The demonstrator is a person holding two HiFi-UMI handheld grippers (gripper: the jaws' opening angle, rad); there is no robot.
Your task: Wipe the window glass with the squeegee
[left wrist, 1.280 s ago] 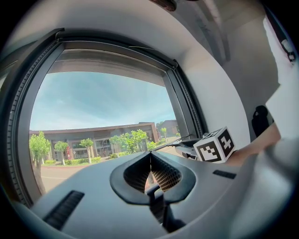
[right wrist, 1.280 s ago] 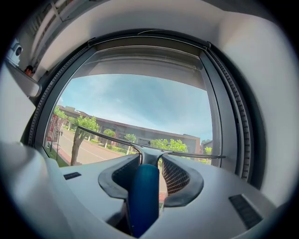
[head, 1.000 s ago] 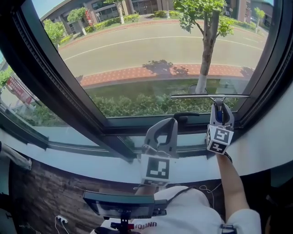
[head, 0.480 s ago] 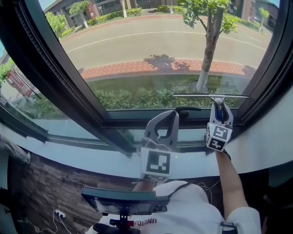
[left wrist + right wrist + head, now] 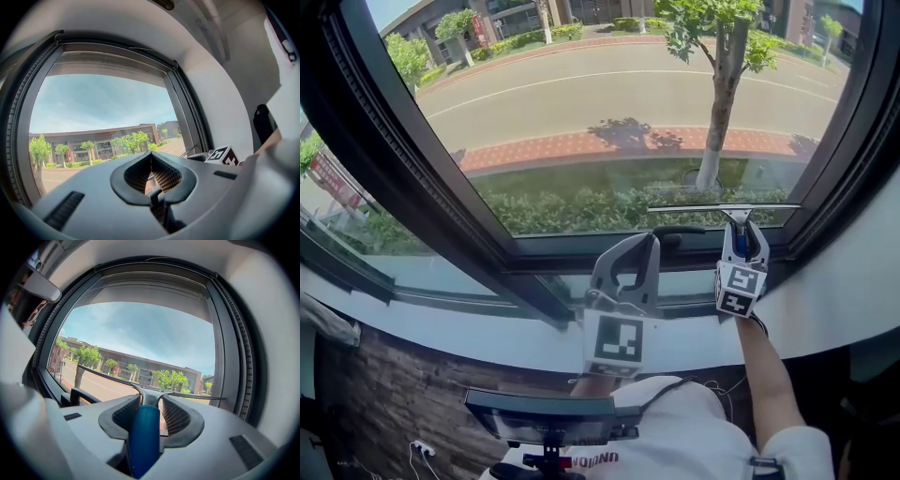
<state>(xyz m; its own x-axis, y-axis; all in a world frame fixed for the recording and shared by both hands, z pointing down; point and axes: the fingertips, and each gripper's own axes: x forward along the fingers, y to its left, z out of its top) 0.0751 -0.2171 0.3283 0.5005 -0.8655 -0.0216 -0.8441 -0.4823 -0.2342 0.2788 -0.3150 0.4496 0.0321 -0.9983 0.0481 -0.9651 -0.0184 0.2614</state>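
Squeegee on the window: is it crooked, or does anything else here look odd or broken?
Nothing stands out. The squeegee lies about level, low on the glass, its blue handle held straight in the right gripper's jaws. The glass shows no cracks or streaks. The left gripper is shut and empty.

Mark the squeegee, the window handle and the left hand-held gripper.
squeegee [image 5: 144, 437], right gripper view, on its blue handle.
window handle [image 5: 680, 229], head view, on its black grip bar.
left hand-held gripper [image 5: 151, 154], left gripper view, where its closed tips meet.

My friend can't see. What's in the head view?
The right gripper holds a blue-handled squeegee, its blade low across the window glass. The left gripper, empty, sits beside it. Outside are a road and a tree.
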